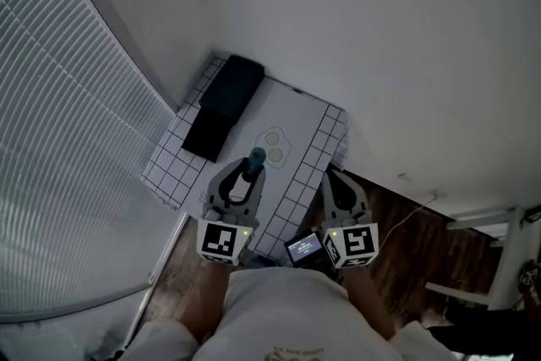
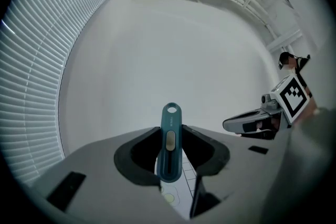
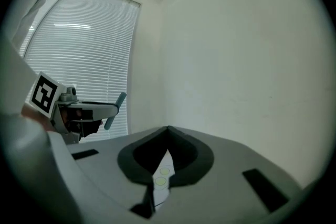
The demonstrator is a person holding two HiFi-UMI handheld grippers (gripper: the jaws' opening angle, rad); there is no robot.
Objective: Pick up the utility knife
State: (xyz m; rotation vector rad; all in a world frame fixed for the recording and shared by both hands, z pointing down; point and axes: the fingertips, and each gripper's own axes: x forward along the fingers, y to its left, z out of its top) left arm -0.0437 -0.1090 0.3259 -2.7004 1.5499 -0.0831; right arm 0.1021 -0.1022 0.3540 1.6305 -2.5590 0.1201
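Note:
The teal utility knife (image 2: 170, 144) stands upright between the jaws of my left gripper (image 2: 171, 131), which is shut on it. Its end with the hole sticks out past the jaw tips. In the head view the knife (image 1: 255, 161) shows at the tip of the left gripper (image 1: 250, 171), held above the small table (image 1: 173, 161). My right gripper (image 1: 331, 176) hangs beside it to the right. In its own view the right gripper (image 3: 168, 129) has its jaw tips together with nothing between them. That view also shows the knife (image 3: 114, 111) at far left.
A grid-patterned mat covers the table, with a white sheet (image 1: 292, 110) bearing two pale green circles (image 1: 275, 144) and a black box (image 1: 224, 101) at its left. Window blinds (image 1: 68, 139) run along the left, a white wall stands behind, and wooden floor (image 1: 406, 241) lies to the right.

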